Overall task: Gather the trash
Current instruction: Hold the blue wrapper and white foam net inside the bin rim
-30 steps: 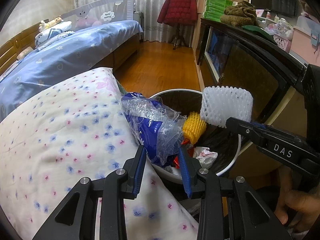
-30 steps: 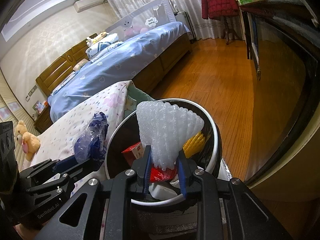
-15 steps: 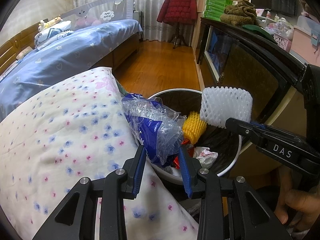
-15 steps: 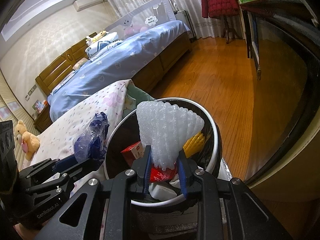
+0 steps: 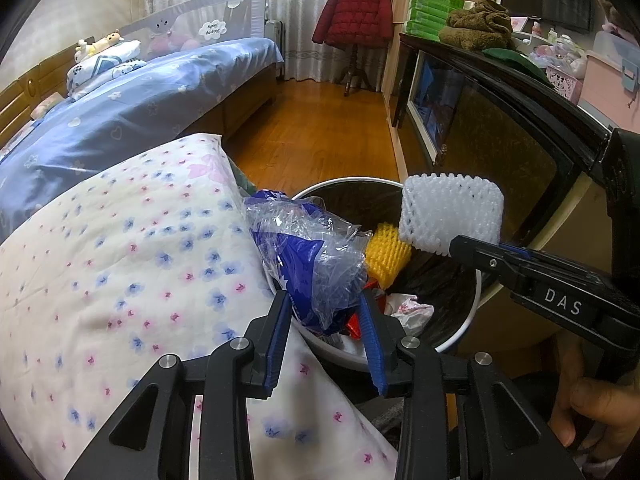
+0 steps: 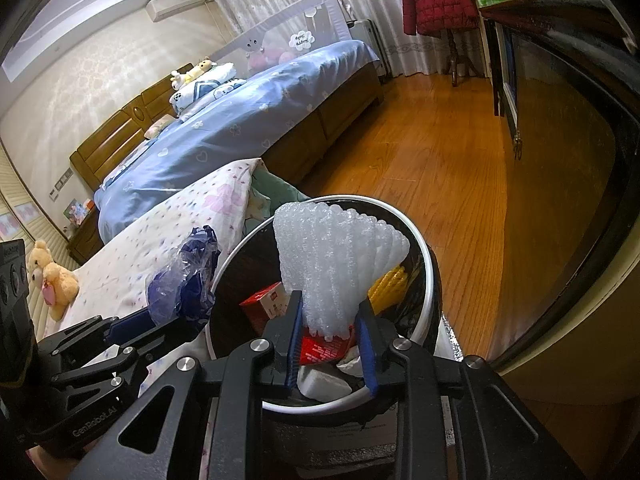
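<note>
My left gripper (image 5: pixel 326 312) is shut on a crumpled blue and clear plastic bag (image 5: pixel 312 256) and holds it over the near left rim of a round white-rimmed trash bin (image 5: pixel 468 320). My right gripper (image 6: pixel 330 320) is shut on a white foam fruit net (image 6: pixel 336 268) and holds it above the bin (image 6: pixel 430 272). The net also shows in the left wrist view (image 5: pixel 452 214), and the bag in the right wrist view (image 6: pixel 184 280). Inside the bin lie a yellow foam net (image 5: pixel 386 256), a red carton (image 6: pixel 266 304) and white crumpled paper (image 5: pixel 408 308).
A floral quilt (image 5: pixel 120 272) lies left of the bin, with a blue bed (image 5: pixel 120 120) beyond. A dark cabinet (image 5: pixel 500 140) runs along the right. Wooden floor (image 5: pixel 320 136) stretches behind the bin. A teddy bear (image 6: pixel 52 276) sits on the quilt.
</note>
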{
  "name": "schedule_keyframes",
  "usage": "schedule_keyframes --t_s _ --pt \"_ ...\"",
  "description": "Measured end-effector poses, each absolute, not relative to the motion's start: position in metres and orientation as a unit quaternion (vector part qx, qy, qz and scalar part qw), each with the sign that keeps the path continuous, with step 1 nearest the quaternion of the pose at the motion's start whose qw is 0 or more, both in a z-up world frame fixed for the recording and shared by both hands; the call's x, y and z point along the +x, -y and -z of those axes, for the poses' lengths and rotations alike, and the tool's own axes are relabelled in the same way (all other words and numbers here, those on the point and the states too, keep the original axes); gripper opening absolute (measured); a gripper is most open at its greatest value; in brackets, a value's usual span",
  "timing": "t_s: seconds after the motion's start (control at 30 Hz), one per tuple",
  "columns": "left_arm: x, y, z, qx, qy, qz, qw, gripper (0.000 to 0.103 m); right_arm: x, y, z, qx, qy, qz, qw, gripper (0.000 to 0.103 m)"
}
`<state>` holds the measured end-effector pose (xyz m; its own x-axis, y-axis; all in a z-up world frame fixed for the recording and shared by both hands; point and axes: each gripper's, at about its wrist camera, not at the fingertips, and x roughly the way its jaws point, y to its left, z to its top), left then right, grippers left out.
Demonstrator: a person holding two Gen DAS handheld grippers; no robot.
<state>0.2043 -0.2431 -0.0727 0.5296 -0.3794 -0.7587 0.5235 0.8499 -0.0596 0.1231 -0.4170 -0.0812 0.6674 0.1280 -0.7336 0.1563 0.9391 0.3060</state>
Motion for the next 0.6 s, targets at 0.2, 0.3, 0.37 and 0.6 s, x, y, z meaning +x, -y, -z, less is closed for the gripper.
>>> schedule_keyframes --t_s 0.2,0.3,0.37,0.6 --pt "0.2032 0.2437 0.0717 0.090 -0.408 0.263 0.870 0.035 0.1241 0.4179 0.0865 0.174 -0.413 0.007 0.894 0.027" --pt "0.2034 0.2438 0.0718 0.089 -0.409 0.263 0.869 0.035 0.1242 0.4178 0.0870 0.174 -0.414 0.008 0.894 0.027" --pt "0.2032 0.2440 0.0716 0.089 -0.409 0.263 0.869 0.035 0.1242 0.4181 0.0876 0.174 -0.415 0.008 0.893 0.027" --pt "0.2012 0.2467 0.0710 0.092 -0.408 0.266 0.868 0.035 0.1244 0.4193 0.0876 0.176 -0.418 0.010 0.891 0.027"
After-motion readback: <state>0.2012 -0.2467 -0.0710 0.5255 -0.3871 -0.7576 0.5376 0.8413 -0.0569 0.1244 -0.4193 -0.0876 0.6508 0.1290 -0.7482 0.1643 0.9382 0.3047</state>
